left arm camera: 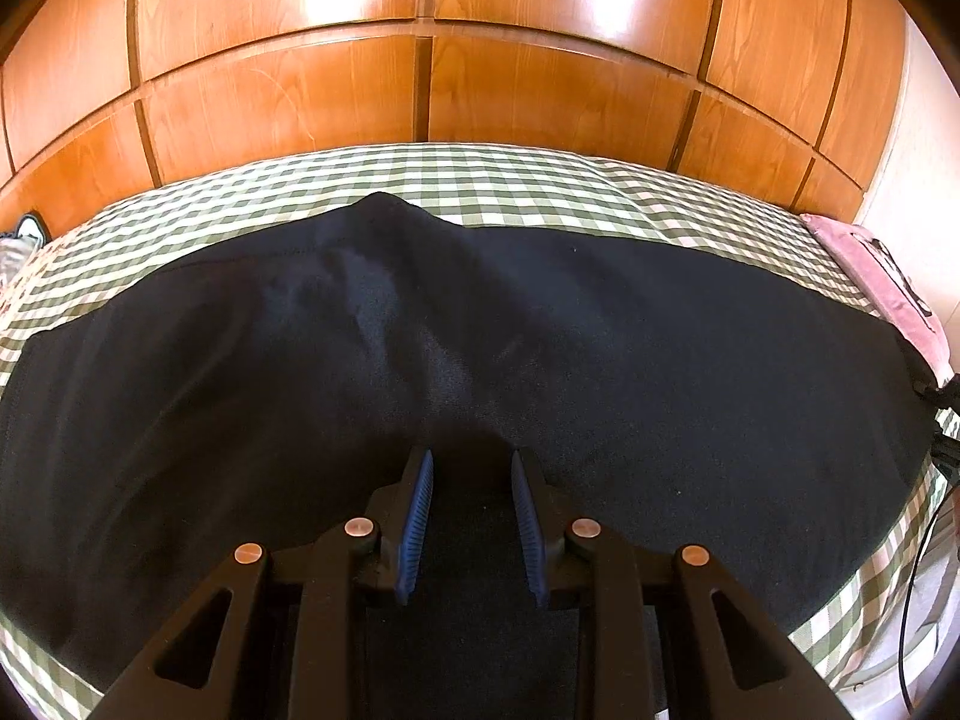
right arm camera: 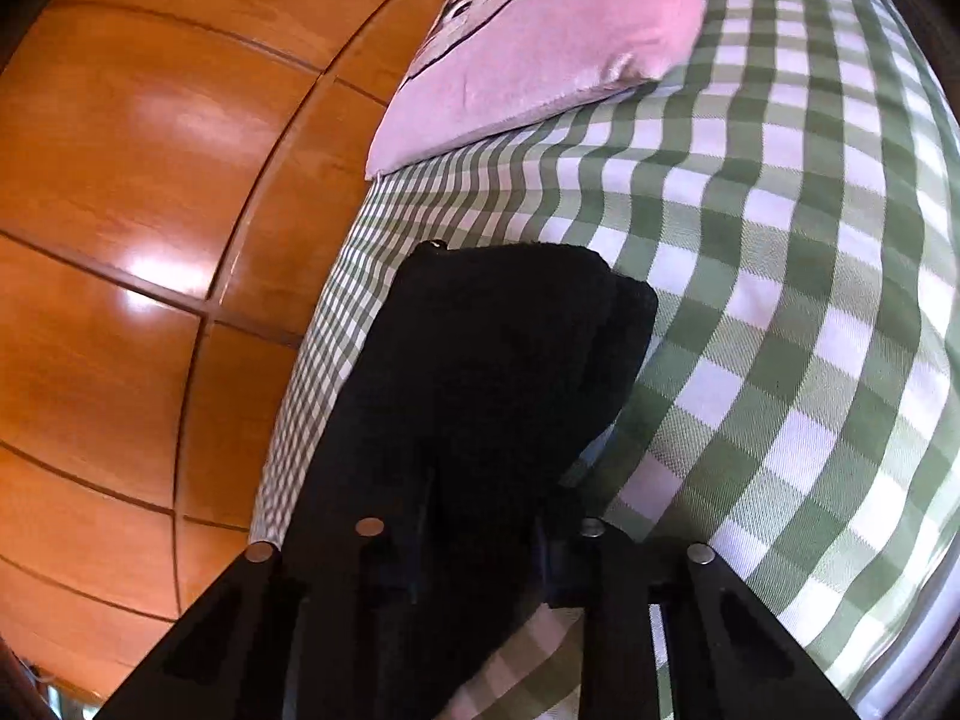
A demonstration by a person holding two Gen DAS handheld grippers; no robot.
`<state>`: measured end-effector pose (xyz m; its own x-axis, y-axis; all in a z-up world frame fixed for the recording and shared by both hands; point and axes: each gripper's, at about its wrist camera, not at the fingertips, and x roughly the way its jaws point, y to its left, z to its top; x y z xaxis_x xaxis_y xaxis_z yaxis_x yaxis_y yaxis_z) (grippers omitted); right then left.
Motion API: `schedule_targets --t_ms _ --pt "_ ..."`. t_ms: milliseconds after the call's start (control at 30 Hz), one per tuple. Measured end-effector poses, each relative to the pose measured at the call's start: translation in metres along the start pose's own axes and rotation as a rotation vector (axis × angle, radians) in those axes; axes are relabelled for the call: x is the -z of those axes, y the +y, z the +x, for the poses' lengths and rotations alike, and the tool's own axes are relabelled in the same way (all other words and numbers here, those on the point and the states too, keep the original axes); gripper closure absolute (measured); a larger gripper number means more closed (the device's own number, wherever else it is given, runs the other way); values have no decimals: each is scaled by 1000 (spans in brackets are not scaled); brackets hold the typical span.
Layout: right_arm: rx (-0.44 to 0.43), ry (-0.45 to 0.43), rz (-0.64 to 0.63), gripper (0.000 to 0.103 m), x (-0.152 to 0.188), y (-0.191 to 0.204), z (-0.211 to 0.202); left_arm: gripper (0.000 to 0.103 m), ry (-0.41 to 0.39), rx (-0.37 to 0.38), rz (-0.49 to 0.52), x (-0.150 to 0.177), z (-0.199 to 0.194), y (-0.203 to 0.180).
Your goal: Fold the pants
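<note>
the black pants (left arm camera: 540, 330) lie spread across the green-checked bed (left arm camera: 480, 180), reaching toward its pillow end, where a pink pillow (right arm camera: 540, 60) sits at the corner. the left gripper (left arm camera: 471, 516) hovers over the cloth, blue pads (left arm camera: 414, 522) parted, nothing between them. the right gripper (right arm camera: 480, 540) is buried under a bunched end of the pants (right arm camera: 480, 372); its fingers are hidden, so i cannot tell if it is clamped.

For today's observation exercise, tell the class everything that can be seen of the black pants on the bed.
The pants are black, of matte knit-looking fabric, spread wide and mostly flat across the green checked bedsheet, with a raised peak at the far edge. The open left gripper stands over the near part. In the right wrist view one end bunches up between the right gripper's fingers.
</note>
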<state>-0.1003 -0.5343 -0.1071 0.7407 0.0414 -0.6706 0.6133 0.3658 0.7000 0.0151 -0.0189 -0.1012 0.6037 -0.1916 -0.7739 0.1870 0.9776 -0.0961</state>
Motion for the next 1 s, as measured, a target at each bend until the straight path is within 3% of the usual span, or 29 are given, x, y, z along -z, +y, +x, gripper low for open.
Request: schedule_targets --t_ms 267,500,700,1000 --pt "-25 -12 -213 87 3 54 -17 76 47 59 -24 -5 2 12" --pt "-41 33 -524 87 44 134 -16 76 28 113 -103 -12 -18 30" --pt "-115 128 -716 87 102 190 -6 76 18 201 -154 -13 -34 42" --pt "-174 380 -1012 87 236 240 29 76 41 368 -262 -17 -39 58"
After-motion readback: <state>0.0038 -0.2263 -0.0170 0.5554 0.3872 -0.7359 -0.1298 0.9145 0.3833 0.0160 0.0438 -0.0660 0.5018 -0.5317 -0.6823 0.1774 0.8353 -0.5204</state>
